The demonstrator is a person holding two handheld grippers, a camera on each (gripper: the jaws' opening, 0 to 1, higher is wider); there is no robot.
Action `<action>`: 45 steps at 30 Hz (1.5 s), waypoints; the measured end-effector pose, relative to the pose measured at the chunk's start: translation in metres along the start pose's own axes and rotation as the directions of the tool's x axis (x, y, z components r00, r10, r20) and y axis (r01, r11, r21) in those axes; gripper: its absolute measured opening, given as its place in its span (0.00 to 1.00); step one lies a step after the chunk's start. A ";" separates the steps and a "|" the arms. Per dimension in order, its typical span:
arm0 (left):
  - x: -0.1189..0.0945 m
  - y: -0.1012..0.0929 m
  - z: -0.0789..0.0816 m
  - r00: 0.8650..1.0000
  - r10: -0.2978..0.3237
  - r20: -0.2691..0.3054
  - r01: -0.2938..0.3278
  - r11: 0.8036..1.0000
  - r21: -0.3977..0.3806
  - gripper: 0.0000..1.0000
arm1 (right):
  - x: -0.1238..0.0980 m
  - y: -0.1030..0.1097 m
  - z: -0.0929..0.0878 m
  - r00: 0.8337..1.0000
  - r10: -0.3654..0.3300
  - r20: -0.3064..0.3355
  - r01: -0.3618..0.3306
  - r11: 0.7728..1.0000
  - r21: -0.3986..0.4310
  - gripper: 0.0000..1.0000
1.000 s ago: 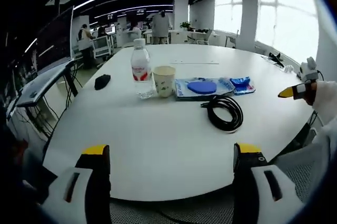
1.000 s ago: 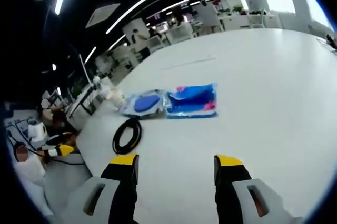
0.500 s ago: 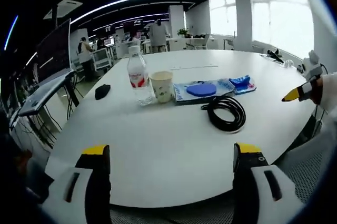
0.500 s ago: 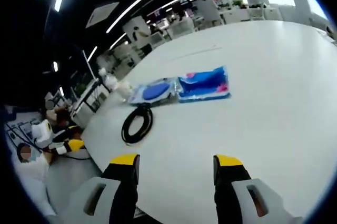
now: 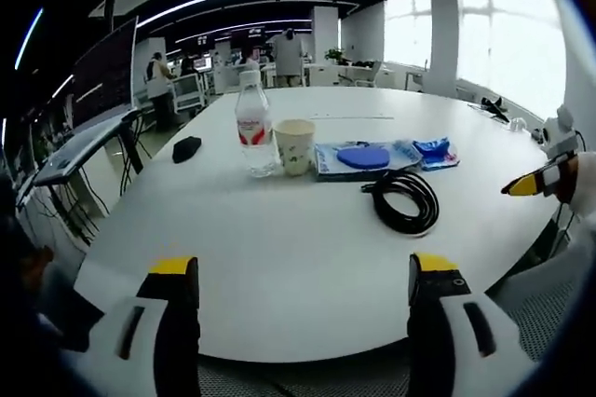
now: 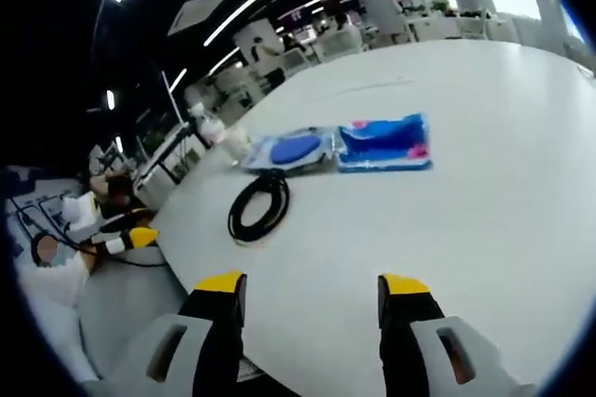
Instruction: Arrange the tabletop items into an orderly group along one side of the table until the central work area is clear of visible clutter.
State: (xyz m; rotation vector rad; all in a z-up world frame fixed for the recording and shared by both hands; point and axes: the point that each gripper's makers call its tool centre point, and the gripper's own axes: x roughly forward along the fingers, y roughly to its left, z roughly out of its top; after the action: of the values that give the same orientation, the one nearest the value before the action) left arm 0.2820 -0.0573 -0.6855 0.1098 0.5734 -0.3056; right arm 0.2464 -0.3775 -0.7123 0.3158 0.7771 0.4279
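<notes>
On the white round table stand a clear water bottle with a red label and a paper cup beside it. Right of them lie a packet with a blue disc and a blue packet. A coiled black cable lies nearer me, a small black object farther left. My left gripper is open at the near edge. My right gripper is open over the table, with the cable, disc packet and blue packet ahead. The right gripper's yellow tip enters the left gripper view.
Desks, monitors and people fill the office behind the table. A dark side desk stands at the left. Bright windows run along the right. In the right gripper view, the left gripper's yellow tip and a person's sleeve sit at the left.
Both views have shifted slightly with the hands. In the right gripper view the cable and packets sit further right and closer. The things on the table have not moved.
</notes>
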 end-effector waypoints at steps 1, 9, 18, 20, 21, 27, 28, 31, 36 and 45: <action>0.000 0.000 -0.001 1.000 0.003 -0.005 -0.003 1.000 0.011 0.93 | 0.002 0.003 0.000 1.000 0.007 -0.011 -0.007 1.000 -0.029 0.59; 0.000 -0.001 -0.004 1.000 0.003 -0.025 -0.002 1.000 0.029 0.89 | 0.023 0.027 0.012 0.994 0.066 -0.090 -0.084 0.975 -0.207 0.67; 0.001 0.001 -0.011 0.998 0.012 -0.062 -0.010 0.999 0.045 0.81 | 0.085 0.065 0.034 0.972 0.073 -0.223 -0.137 0.948 -0.288 0.99; 0.001 0.001 -0.011 0.998 0.014 -0.062 -0.011 0.999 0.051 0.81 | 0.101 0.076 0.044 0.978 0.074 -0.197 -0.133 0.941 -0.311 0.99; 0.001 0.002 -0.011 0.998 0.016 -0.064 -0.012 0.998 0.054 0.80 | 0.110 0.079 0.045 0.976 0.064 -0.207 -0.133 0.931 -0.341 0.99; 0.000 0.005 -0.014 0.996 0.029 -0.079 -0.024 0.998 0.064 0.72 | 0.150 0.081 0.028 0.953 -0.030 -0.302 -0.118 0.880 -0.460 0.99; 0.000 0.006 -0.016 0.996 0.035 -0.086 -0.029 0.997 0.068 0.71 | 0.155 0.080 0.027 0.951 -0.040 -0.306 -0.109 0.885 -0.453 0.99; 0.002 0.010 -0.023 0.990 0.052 -0.129 -0.043 0.997 0.069 0.67 | 0.170 0.076 0.024 0.946 -0.069 -0.316 -0.087 0.886 -0.455 0.99; 0.000 0.011 -0.024 0.990 0.052 -0.130 -0.040 0.995 0.092 0.63 | 0.180 0.072 0.024 0.944 -0.120 -0.306 -0.059 0.854 -0.517 0.99; 0.001 0.012 -0.029 0.985 0.067 -0.159 -0.050 0.993 0.112 0.61 | 0.173 0.067 0.029 0.971 -0.087 -0.223 -0.055 0.826 -0.561 0.69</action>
State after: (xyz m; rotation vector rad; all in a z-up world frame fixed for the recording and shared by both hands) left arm 0.2715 -0.0408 -0.7102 0.2567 0.7141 -0.2716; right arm 0.3603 -0.2396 -0.7693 -0.3095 0.8495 0.6676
